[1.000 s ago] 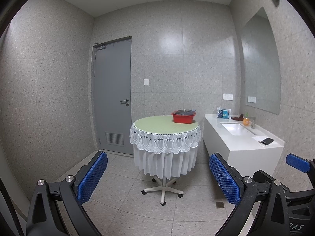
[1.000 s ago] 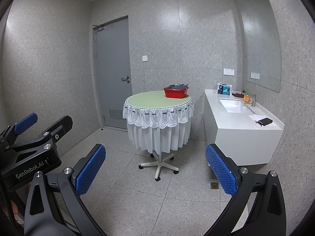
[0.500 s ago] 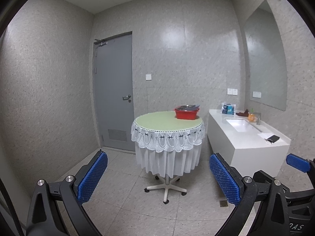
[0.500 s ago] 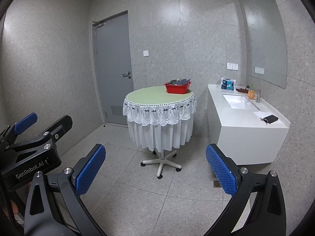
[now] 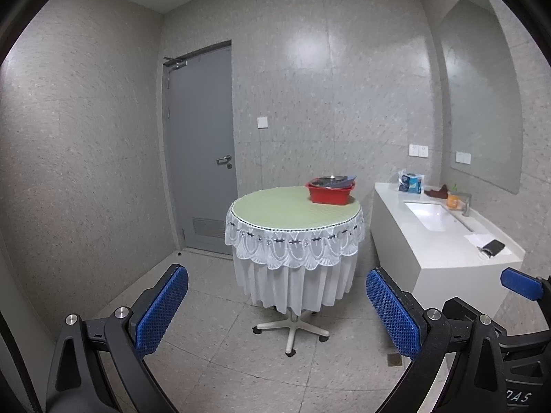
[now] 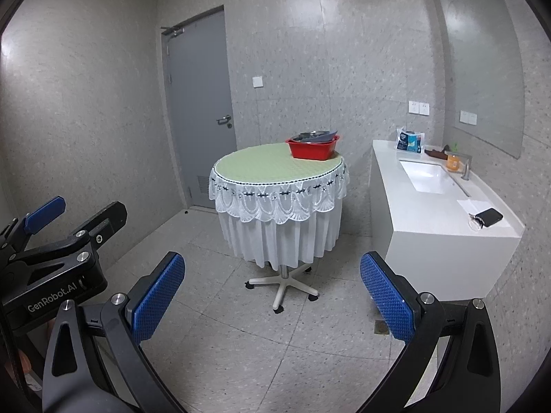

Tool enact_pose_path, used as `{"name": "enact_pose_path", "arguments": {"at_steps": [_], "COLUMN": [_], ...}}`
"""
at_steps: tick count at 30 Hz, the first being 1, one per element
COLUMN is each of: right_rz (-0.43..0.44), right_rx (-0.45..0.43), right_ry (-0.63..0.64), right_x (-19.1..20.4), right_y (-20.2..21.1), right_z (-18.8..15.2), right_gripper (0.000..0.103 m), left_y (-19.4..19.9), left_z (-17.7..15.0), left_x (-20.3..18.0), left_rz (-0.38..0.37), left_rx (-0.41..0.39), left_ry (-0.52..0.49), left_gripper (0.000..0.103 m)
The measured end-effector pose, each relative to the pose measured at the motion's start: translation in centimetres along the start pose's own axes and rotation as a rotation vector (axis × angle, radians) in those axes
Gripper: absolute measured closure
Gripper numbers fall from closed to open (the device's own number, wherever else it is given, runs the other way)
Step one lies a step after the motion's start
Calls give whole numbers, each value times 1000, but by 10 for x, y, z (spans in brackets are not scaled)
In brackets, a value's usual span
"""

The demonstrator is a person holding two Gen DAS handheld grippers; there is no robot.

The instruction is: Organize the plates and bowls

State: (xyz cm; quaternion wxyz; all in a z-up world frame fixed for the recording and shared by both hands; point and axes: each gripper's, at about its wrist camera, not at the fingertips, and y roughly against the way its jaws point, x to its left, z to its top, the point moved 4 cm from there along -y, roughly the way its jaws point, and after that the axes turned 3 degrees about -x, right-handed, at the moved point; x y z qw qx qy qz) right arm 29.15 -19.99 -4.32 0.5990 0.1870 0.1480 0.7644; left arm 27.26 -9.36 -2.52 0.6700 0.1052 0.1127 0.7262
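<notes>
Both views look across a tiled room from well short of the table, a distance from which nothing can be reached, which fits the way both tools are carried. At the near left, the left gripper point(image 5: 277, 304) is spread wide with nothing between its blue pads; it also shows at the left edge of the right wrist view. On the far left wall stands a closed grey door point(image 5: 201, 144). In the middle, the round table point(image 5: 275, 211) carries a pale green top and a white lace skirt over a wheeled star base point(image 5: 292, 330). At its far right edge sits a red basin point(image 5: 330, 195), and in it lie the plates and bowls point(image 5: 332, 181), metal-grey and dark, stacked loosely so that one rim tilts above the basin; they are too small here to count or sort by kind. The rest of the tabletop is bare, which would leave room for laying dishes out. To the right, a white counter point(image 5: 444, 247) holds a sink point(image 5: 430, 215), a blue packet point(image 5: 409, 183), an orange bottle point(image 5: 453, 200) and a dark case point(image 5: 494, 246). The right gripper point(image 6: 272, 297) is likewise wide and empty. The floor between grippers and table shows no obstacle; only the base's legs and the counter's near corner crowd the approach.
</notes>
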Motion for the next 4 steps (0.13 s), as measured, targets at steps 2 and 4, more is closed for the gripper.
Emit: {"name": "enact_pose_path", "arguments": {"at_steps": [2,4], "right_rz": [1,-4], "right_rx": [0,-6], "right_ry": [0,0], "right_x": [-10,-19], "right_y": [-9,-18], "right_z": [9,17], "right_gripper": [0,0], "left_y": [-15,-36], "left_z": [12,21], "left_x": [-11,-22], "left_rz": [1,-1], "left_rx": [-5,-4], "left_ry": [1,-6], "left_gripper": [1,1]}}
